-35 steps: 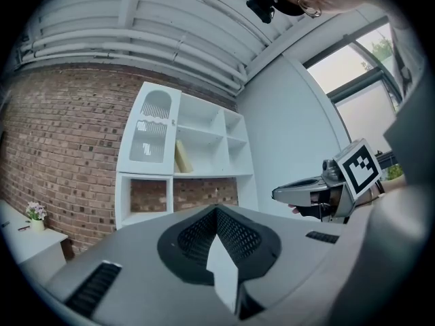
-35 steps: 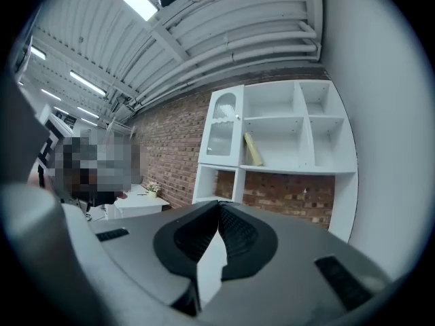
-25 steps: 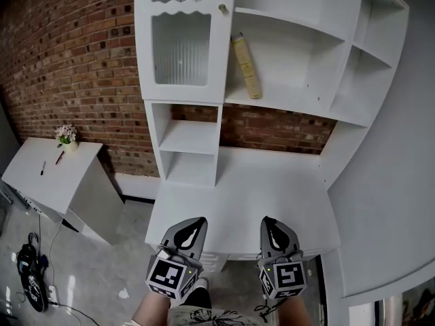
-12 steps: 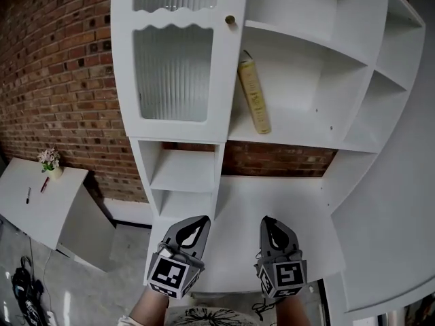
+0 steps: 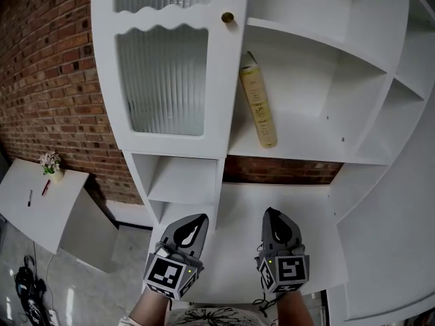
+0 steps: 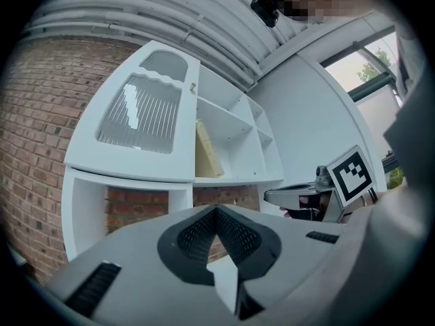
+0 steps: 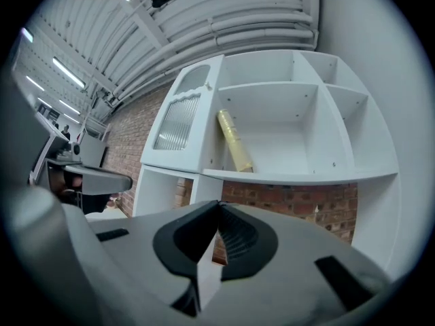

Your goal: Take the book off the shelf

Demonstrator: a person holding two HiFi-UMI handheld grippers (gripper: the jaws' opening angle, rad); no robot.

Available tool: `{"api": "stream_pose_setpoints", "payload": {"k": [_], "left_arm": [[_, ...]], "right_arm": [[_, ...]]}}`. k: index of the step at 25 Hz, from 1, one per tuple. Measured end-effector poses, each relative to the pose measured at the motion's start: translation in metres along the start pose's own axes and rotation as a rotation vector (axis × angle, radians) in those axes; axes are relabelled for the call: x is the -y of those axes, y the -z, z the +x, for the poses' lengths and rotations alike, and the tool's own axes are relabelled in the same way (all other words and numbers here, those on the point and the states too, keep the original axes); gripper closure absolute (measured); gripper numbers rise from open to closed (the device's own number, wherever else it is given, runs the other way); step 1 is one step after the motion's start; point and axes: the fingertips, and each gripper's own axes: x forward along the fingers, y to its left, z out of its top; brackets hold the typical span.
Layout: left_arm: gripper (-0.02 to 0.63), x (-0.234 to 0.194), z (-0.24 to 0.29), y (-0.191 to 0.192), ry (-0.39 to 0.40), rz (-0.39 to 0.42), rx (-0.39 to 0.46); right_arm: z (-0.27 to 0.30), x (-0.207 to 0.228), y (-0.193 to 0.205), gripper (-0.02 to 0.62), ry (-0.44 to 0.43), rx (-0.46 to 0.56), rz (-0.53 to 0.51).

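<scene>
A slim yellow book (image 5: 257, 105) leans against the left wall of an open compartment in the white shelf unit (image 5: 306, 138); the same book (image 6: 206, 151) shows in the left gripper view, and the book (image 7: 234, 140) in the right gripper view. My left gripper (image 5: 196, 219) and right gripper (image 5: 270, 212) are held low over the white desk top (image 5: 238, 209), well below the book. Both have their jaws shut with nothing between them.
A cabinet door (image 5: 163, 73) with ribbed glass and a brass knob (image 5: 228, 17) stands left of the book. Small open cubbies (image 5: 183, 180) sit under it. A brick wall (image 5: 47, 94) is behind. A low white table (image 5: 34, 199) with a flower pot (image 5: 49, 164) stands at left.
The view has moved closer to the shelf unit and tilted up, so the book looks larger and lower in frame. Both grippers stay shut and keep their places.
</scene>
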Motion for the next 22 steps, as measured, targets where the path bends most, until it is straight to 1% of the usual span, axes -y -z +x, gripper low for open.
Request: {"api": "stream_pose_setpoints", "payload": {"k": [3,6,8,11,13,18,19,22], "left_arm": [[0.597,0.001,0.012,-0.004,-0.012,0.0,0.008],[0.597,-0.002,0.02,0.001,-0.016,-0.018,0.011],[0.597,-0.008,0.024,0.004,-0.033,-0.023,0.01],[0.597,-0.015,0.029,0.0,-0.069,-0.023,0.016],[0.597,-0.017,0.032,-0.004,-0.079,-0.009,0.019],[0.597,-0.017,0.037,-0.006,-0.079,0.026,0.014],[0.597,-0.018,0.038,-0.007,-0.08,0.029,0.017],[0.597,-0.023,0.038,-0.009,-0.088,0.028,0.027]], "right_arm": [[0.015,0.012,-0.008,0.588,-0.009,0.0,-0.012],[0.03,0.021,-0.018,0.588,-0.008,0.002,-0.037],[0.042,0.023,-0.031,0.587,-0.021,0.007,-0.052],[0.061,0.026,-0.06,0.43,-0.06,0.032,-0.08],[0.073,0.031,-0.08,0.373,-0.052,0.058,-0.095],[0.111,0.038,-0.116,0.305,-0.01,0.076,-0.165],[0.12,0.037,-0.122,0.291,-0.009,0.076,-0.178],[0.145,0.036,-0.141,0.276,-0.03,0.084,-0.211]]}}
